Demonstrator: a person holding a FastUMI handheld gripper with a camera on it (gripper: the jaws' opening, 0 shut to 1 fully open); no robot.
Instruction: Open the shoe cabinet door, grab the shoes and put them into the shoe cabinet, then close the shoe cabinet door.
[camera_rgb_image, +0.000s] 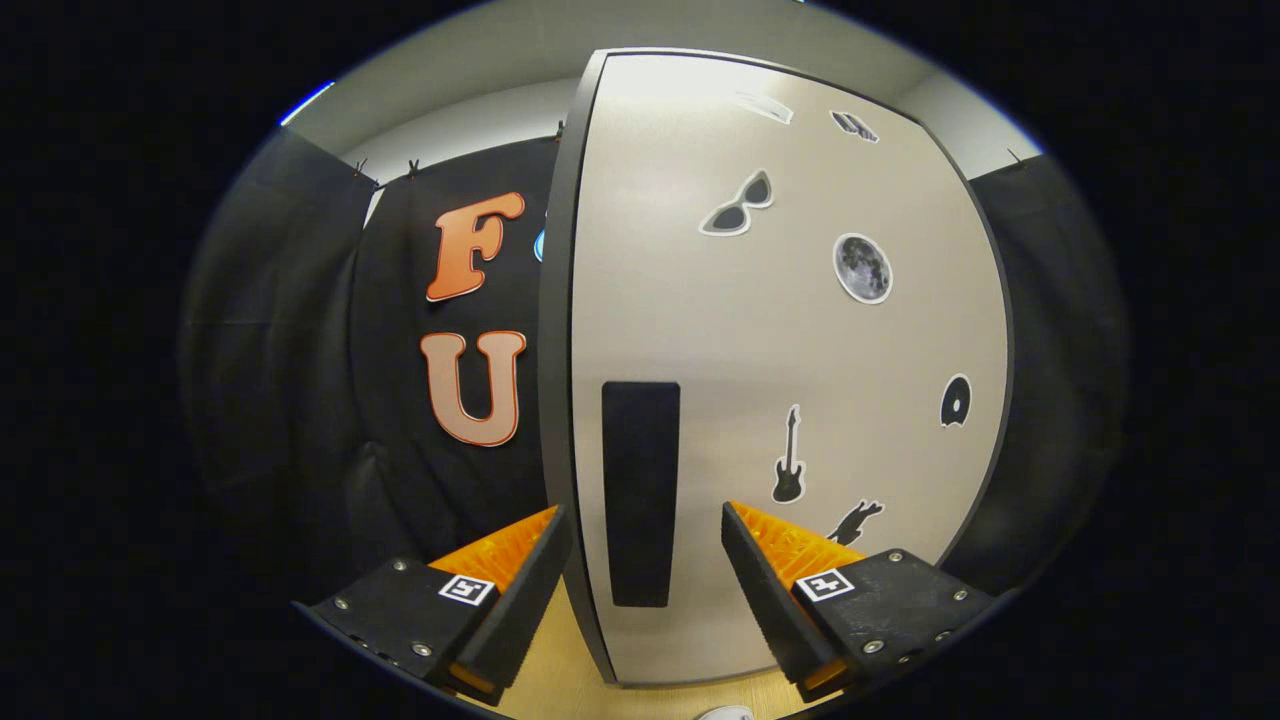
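- Shoe cabinet door (780, 330): pale grey panel with a dark edge, standing upright directly ahead of my claw (645, 555) and rising well beyond the fingertips.
- Its left edge runs down just inside my left finger (520, 590); the panel's face spans the gap between the fingers and carries on past my right finger (770, 590).
- Handle (640, 495): a dark upright rectangular strip near the door's left edge, sitting between my two fingers, nearer the left one.
- Claw: spread wide, nothing gripped. The left finger lies to the left of the door's edge, the right finger in front of the door's face. I cannot tell whether either finger touches the door.
- Stickers on the door: sunglasses (738, 207), moon (862, 268), guitar (788, 458); others near the top and right edge are too small to identify.
- Wooden floor (560, 655) visible under the door's lower edge.
- A small pale object (725, 713) below the door is cut off; cannot identify it.
- Cannot tell from here whether the door is closed or ajar; the cabinet body is hidden.
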